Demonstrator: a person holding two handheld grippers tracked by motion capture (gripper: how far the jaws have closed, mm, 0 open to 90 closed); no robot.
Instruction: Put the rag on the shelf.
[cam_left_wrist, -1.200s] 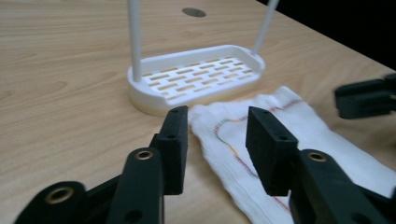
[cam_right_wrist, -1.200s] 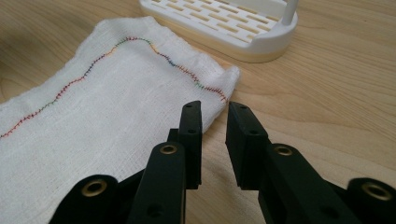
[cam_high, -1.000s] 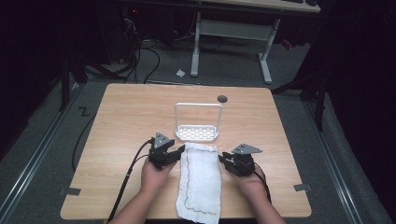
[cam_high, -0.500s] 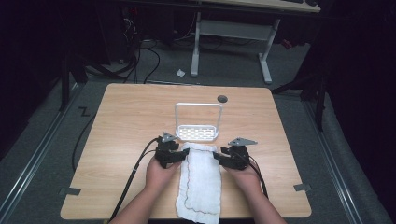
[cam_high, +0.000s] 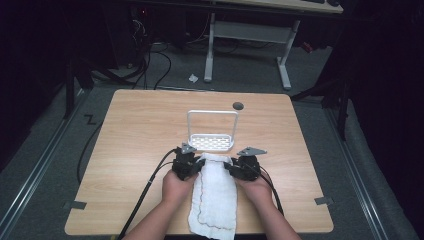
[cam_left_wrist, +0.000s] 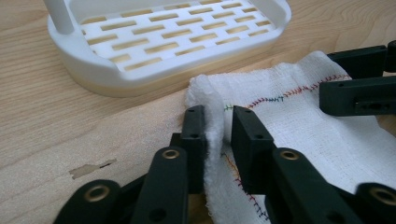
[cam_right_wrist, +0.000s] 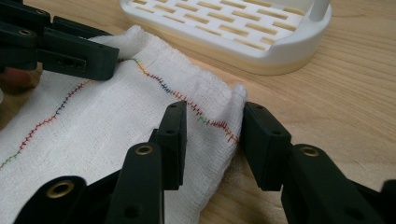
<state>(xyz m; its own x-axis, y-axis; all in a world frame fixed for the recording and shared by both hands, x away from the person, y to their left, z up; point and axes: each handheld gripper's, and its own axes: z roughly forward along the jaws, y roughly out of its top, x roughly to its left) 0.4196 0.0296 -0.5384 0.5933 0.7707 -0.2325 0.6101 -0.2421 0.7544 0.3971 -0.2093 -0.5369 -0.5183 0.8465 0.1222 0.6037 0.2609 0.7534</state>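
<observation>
A: High view first. You work at a light wooden table (cam_high: 140, 135) in a dark room, with grey floor all round and a second desk's white legs (cam_high: 210, 50) beyond the far edge. One white cloth (cam_high: 215, 200) lies lengthwise between your hands, its near end at the table's near edge, its far end just short of one white slotted rack (cam_high: 211, 141) with an upright hoop handle.

B: Free room?

A: Bare wood to the left and right of your hands, and behind the rack up to a dark round hole (cam_high: 238, 105) near the far edge. Your left gripper (cam_high: 192, 165) sits at the cloth's far left corner, your right gripper (cam_high: 232, 167) at its far right corner. Two grippers, one cloth, one rack.

B: Left gripper view?

A: Your left jaws have just been closing and now pinch a raised fold of the cloth's edge (cam_left_wrist: 212, 121); the pads press on it. The rack's tray (cam_left_wrist: 93, 70) stands just beyond, apart from the cloth. One chip in the wood (cam_left_wrist: 91, 169) lies to the left.

B: Right gripper view?

A: Your right jaws have just been closing too, and straddle the other corner fold (cam_right_wrist: 236, 100). The right pad is at the fold, but a gap shows at the left pad, so the corner is not yet clamped. The coloured stitching (cam_right_wrist: 159, 84) runs between both grippers.
</observation>
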